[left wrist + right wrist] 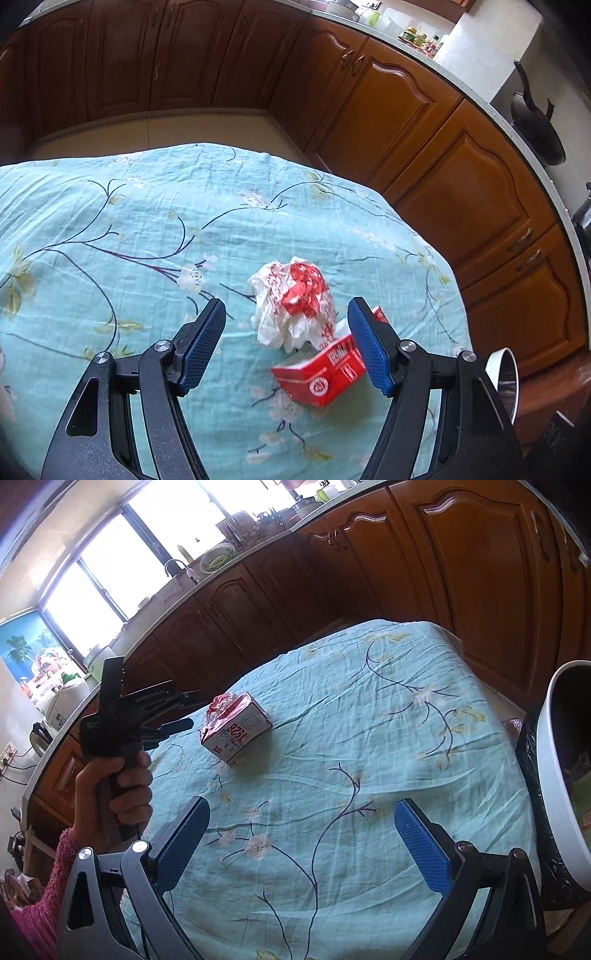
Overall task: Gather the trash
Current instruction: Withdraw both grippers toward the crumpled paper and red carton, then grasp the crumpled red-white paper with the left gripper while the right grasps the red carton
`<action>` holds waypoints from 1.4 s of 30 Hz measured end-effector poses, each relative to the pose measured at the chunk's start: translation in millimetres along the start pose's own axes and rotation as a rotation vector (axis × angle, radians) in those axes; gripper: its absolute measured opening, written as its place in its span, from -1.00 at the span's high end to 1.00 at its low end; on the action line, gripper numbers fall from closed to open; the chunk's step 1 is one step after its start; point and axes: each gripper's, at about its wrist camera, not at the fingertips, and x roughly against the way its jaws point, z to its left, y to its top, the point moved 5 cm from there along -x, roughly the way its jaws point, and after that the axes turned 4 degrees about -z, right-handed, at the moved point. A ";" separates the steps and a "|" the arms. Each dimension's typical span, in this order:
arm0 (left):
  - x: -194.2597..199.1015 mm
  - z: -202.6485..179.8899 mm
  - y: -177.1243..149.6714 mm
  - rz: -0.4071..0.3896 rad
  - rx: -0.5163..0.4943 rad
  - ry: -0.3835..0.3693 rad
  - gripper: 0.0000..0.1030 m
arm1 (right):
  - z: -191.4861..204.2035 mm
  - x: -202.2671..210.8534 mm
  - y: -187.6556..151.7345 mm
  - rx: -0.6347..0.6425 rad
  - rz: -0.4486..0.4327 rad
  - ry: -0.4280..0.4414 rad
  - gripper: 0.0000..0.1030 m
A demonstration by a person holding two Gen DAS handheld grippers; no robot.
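Jaws of the left gripper (286, 345) stand wide, holding nothing; the red carton (321, 374) lies between them, low right of centre, with crumpled wrapper (291, 302) just above. Right gripper (301, 843) gapes empty over the tablecloth (332, 716), white bin (561, 775) at the right edge.

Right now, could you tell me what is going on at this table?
A person is clearing trash with two handheld grippers. The left gripper hangs open over a crumpled wrapper and a red carton on the tablecloth, gripping nothing. The right gripper is open and empty beside the lined bin.
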 end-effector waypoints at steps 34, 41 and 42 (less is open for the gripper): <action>90.6 52.1 -115.9 0.031 0.067 -0.125 0.48 | 76.4 -87.7 18.1 0.032 0.077 0.092 -0.77; 106.5 56.9 -132.3 0.009 0.058 -0.093 0.47 | 98.4 -134.0 5.9 0.165 0.115 -0.034 -0.21; 107.5 54.0 -133.4 0.007 0.049 -0.093 0.47 | 94.4 -135.7 4.2 0.164 0.120 -0.052 0.09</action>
